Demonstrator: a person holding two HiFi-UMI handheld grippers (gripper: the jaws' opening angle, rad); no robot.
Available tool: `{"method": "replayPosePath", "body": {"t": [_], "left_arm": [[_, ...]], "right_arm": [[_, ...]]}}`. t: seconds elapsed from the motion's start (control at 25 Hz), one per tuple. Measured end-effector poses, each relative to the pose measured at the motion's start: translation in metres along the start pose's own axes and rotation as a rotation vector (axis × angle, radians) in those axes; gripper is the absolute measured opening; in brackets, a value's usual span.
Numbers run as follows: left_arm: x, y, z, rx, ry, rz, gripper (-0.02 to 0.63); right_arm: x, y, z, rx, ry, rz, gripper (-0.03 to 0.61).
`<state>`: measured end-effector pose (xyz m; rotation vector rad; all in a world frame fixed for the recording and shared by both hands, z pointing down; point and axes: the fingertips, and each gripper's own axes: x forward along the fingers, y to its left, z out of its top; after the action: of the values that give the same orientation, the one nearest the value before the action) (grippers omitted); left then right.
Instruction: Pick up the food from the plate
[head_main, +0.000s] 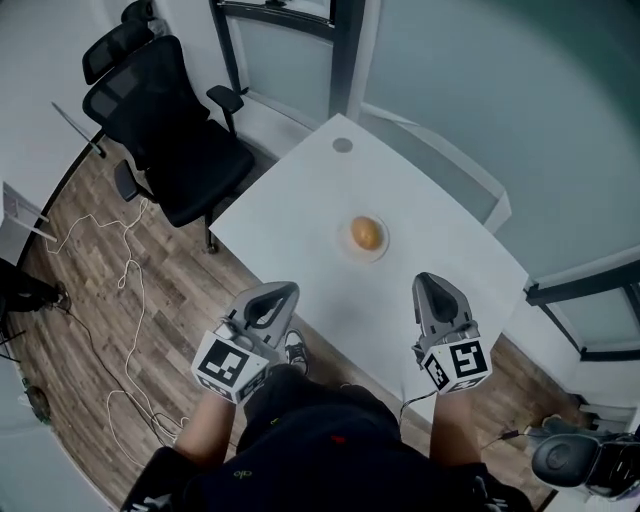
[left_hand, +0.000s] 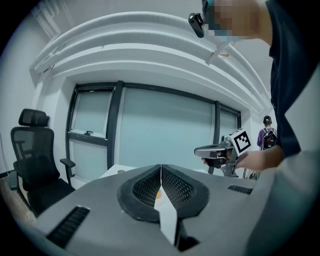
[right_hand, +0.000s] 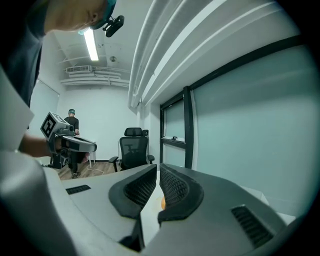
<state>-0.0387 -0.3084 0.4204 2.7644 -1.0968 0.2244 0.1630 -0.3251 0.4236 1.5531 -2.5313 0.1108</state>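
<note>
A round orange-brown piece of food (head_main: 367, 233) lies on a small white plate (head_main: 352, 249) in the middle of the white table (head_main: 300, 200). Both grippers hover at the table's near edge, short of the plate. My left gripper (head_main: 284, 291) is to the plate's lower left and is shut and empty. My right gripper (head_main: 430, 280) is to its lower right, also shut with nothing held. In the left gripper view the jaws (left_hand: 161, 168) meet, and a sliver of the food (left_hand: 158, 193) shows below them. In the right gripper view the jaws (right_hand: 157, 168) touch, with the food (right_hand: 163, 202) peeking through.
A black office chair (head_main: 170, 130) stands off the table's left corner, with cables (head_main: 120, 280) on the wood floor. A small grey disc (head_main: 342, 145) is set in the table's far corner. Glass walls close the far side. A person (left_hand: 267, 134) stands far off.
</note>
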Motion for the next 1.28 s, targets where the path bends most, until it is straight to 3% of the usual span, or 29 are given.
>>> {"method": "replayPosePath", "body": {"t": [0.28,0.52,0.56,0.64,0.92,1.28], "left_arm": [[0.017,0.07,-0.012,-0.06,0.025,-0.097,0.023],[0.027,0.105,-0.015,-0.08,0.012,-0.117,0.023],[0.03,0.109,-0.016,-0.082,0.015,-0.118,0.023],[0.033,0.116,-0.022,-0.079,0.023,-0.114,0.023],[0.042,0.127,-0.042,-0.12,0.091,-0.061,0.023],[0.056,0.134,-0.069,-0.165,0.164,-0.013,0.023]], "right_arm": [[0.071,0.017,0.003,-0.01,0.054,-0.093,0.034],[0.114,0.014,-0.016,0.014,0.113,-0.121,0.037],[0.122,0.011,-0.022,0.024,0.127,-0.117,0.063],[0.14,0.006,-0.038,0.039,0.17,-0.101,0.226],[0.199,-0.017,-0.126,0.058,0.364,-0.069,0.331],[0.252,-0.05,-0.223,0.109,0.554,-0.097,0.38]]}}
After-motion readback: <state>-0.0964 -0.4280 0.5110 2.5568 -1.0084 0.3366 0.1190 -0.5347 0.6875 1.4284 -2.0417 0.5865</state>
